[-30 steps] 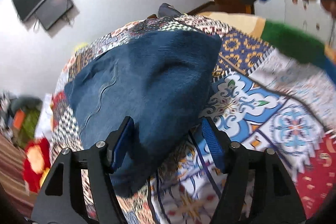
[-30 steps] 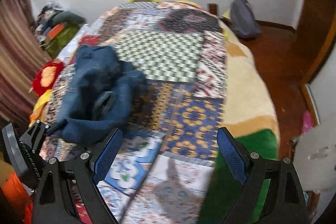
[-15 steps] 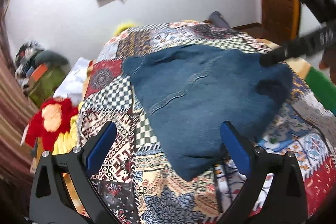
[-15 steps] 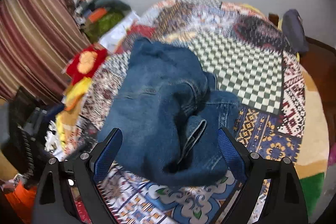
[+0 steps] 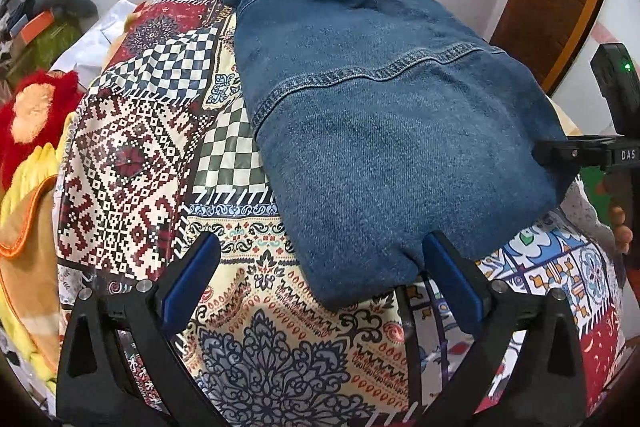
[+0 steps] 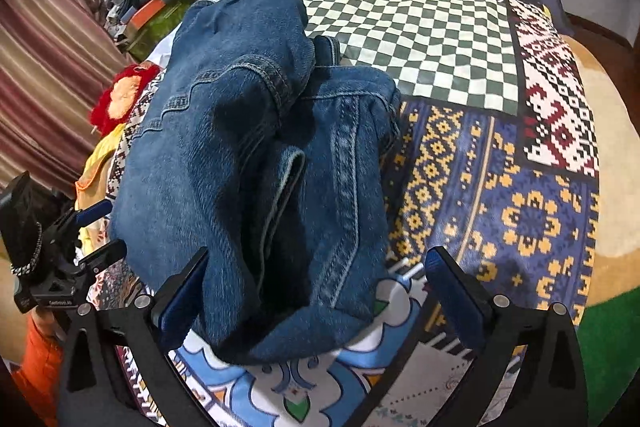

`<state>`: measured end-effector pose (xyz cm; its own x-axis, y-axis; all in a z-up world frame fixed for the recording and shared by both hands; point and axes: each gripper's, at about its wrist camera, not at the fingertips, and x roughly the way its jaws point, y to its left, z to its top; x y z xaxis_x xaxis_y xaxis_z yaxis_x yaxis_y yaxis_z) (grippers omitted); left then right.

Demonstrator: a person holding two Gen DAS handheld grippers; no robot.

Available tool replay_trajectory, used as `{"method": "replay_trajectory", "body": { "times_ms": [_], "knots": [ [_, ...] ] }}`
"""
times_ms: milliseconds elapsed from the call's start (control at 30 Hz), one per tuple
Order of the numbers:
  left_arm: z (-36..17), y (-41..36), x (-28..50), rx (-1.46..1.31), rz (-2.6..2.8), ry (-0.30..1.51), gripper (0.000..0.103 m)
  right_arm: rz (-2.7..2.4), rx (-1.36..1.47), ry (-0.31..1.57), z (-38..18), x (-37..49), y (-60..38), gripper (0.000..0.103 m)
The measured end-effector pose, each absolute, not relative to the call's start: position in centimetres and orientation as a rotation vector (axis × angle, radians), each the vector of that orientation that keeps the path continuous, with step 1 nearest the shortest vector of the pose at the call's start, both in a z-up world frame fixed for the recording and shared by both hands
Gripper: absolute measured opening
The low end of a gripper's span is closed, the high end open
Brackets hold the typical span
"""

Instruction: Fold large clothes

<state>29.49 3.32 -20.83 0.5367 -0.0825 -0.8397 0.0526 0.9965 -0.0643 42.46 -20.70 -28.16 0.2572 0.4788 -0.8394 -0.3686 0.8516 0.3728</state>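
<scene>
Both tongs have swung in over the denim since 1 s ago: your left gripper point(image 5: 320, 279), then closed in on a bunched blue heap, now sits w/ jaws spread wide, and your right gripper point(image 6: 316, 287), then out over bare quilt, is now right down at the cloth. The denim garment point(image 5: 376, 115) lies on the patchwork quilt point(image 5: 132, 147), partly folded into a thick pad; from the left wrist view its top is smooth w/ one stitched seam across, from the right wrist view you see loose layers and a hem point(image 6: 280, 195) poking out on that side. Left tongs: released, nothing pinched; the near folded corner sits btwn the fingers, right up against the inner face of the right-hand finger point(image 5: 452, 287), can't tell if it touches; the left-hand one is well clear over quilt. Right tongs: jaws opening, nothing gripped; the near end of the garment lies btwn them, crowding the left-hand finger point(image 6: 184, 291), the other clear. Step, as I read it: you've let go of one fold and are lining up the next. Next move prob needs each gripper to take a full bite thru all layers at its end, esp. the loose right side, then carry both ends over together so the pad doesn't slump.
</scene>
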Motion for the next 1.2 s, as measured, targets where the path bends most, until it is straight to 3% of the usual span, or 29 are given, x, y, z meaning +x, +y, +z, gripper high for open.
{"method": "replay_trajectory", "body": {
  "times_ms": [367,767,1200],
  "knots": [
    [-18.9,4.9,27.6,0.095,0.004,0.985,0.103,0.325,-0.087,1.138,-26.2,42.8,-24.1,0.101],
    [-13.8,7.2,33.6,-0.005,-0.023,0.868,0.103,0.568,0.072,1.03,-19.3,46.7,-18.9,0.101],
    [-15.9,5.7,45.3,-0.095,-0.135,0.943,0.103,0.645,0.226,1.208,-23.4,56.8,-13.0,0.101]
  ]
}}
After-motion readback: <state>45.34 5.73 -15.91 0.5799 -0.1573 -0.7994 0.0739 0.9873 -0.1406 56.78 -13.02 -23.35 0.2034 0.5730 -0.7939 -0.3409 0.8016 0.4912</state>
